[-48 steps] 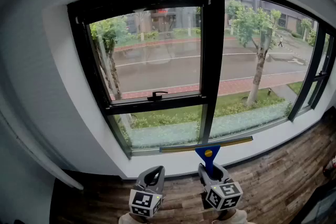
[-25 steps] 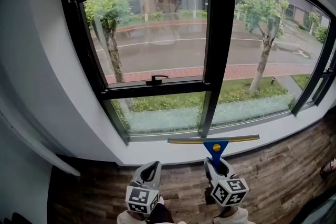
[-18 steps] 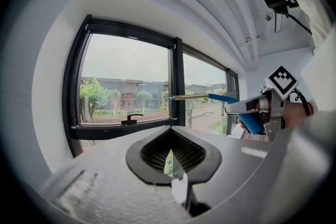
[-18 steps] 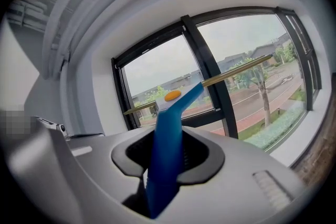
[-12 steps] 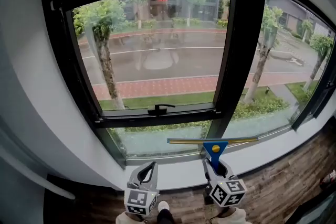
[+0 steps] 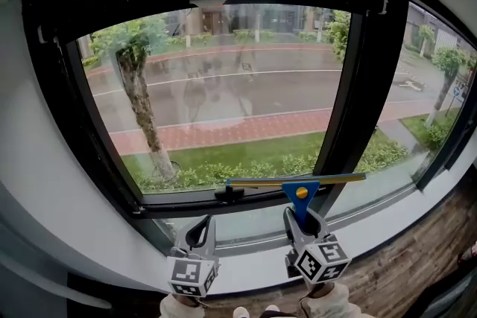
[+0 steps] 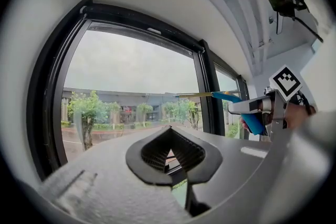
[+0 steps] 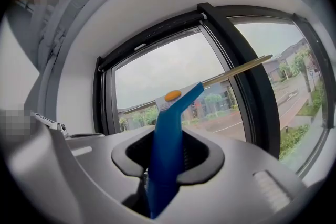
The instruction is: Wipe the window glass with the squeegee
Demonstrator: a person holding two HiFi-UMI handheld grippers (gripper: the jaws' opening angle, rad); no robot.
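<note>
Blue squeegee [image 6: 297, 194] is clamped in your right gripper [image 6: 301, 222], left gripper [image 6: 200, 231] closed and empty; wiping seems not begun, so next press the blade at the window glass [image 6: 223, 108] top.

1. The left gripper [image 6: 200, 233] points forward and up. Its jaws are closed tip to tip, with nothing between them.
2. The right gripper [image 6: 298, 223] is level with it and close on its right, tilted the same way. Its jaws are clamped on the blue handle of the squeegee [image 8: 167, 134].
3. Each gripper's marker cube faces the person: the left cube [image 6: 191, 275] and the right cube [image 6: 318, 261].
4. The left hand [image 6: 179, 305] and right hand [image 6: 329, 303] grip from below, only partly in view.
</note>
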